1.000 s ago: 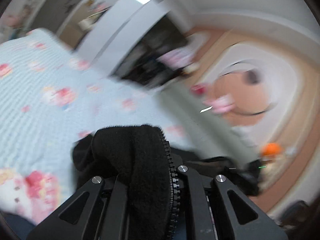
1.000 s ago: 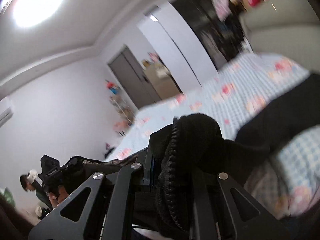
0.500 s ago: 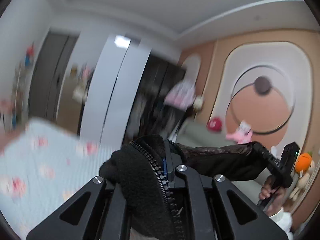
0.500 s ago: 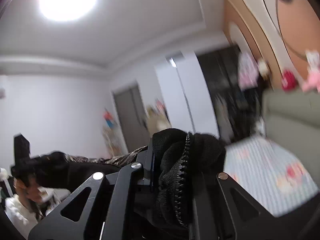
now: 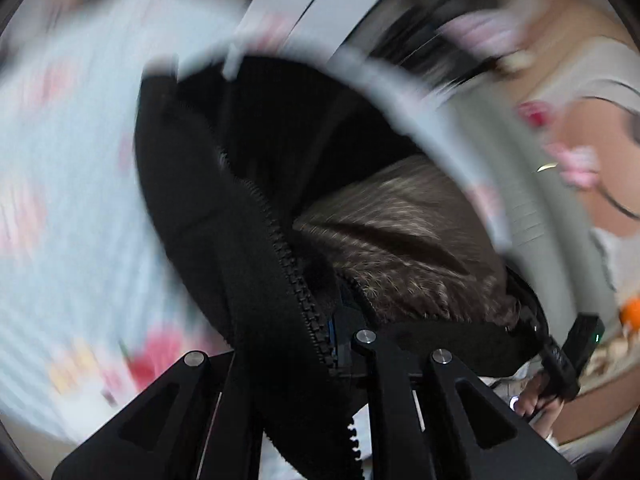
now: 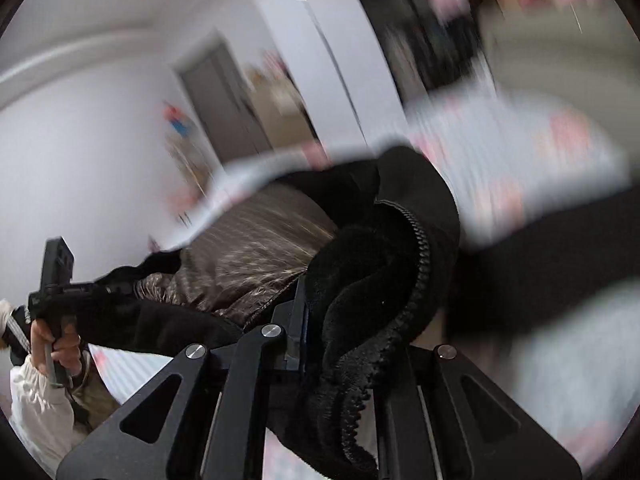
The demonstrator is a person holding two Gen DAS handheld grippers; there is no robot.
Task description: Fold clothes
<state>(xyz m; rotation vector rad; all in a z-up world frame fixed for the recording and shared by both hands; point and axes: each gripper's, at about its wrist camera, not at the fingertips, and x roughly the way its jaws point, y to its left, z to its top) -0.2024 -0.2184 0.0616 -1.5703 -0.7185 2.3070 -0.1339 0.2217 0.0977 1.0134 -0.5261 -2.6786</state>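
A black zip jacket (image 5: 248, 248) with fleece lining and a shiny brown quilted panel (image 5: 400, 248) is stretched between both grippers above the bed. My left gripper (image 5: 304, 360) is shut on its zipper edge. My right gripper (image 6: 344, 344) is shut on the other zipper edge (image 6: 416, 264); the brown panel (image 6: 256, 248) spreads to its left. The right gripper and hand show at the left wrist view's lower right (image 5: 572, 352). The left gripper and hand show at the right wrist view's left (image 6: 56, 280). Both views are motion-blurred.
A bed with a light blue sheet printed with pink figures (image 5: 68, 208) lies under the jacket, also in the right wrist view (image 6: 520, 152). A grey headboard (image 5: 560, 184), white wardrobe (image 6: 320, 60) and grey door (image 6: 224, 100) stand beyond.
Both grippers have swung down from facing the ceiling and walls towards the bed, carrying the jacket. The jacket now hangs spread out with its brown panel showing.
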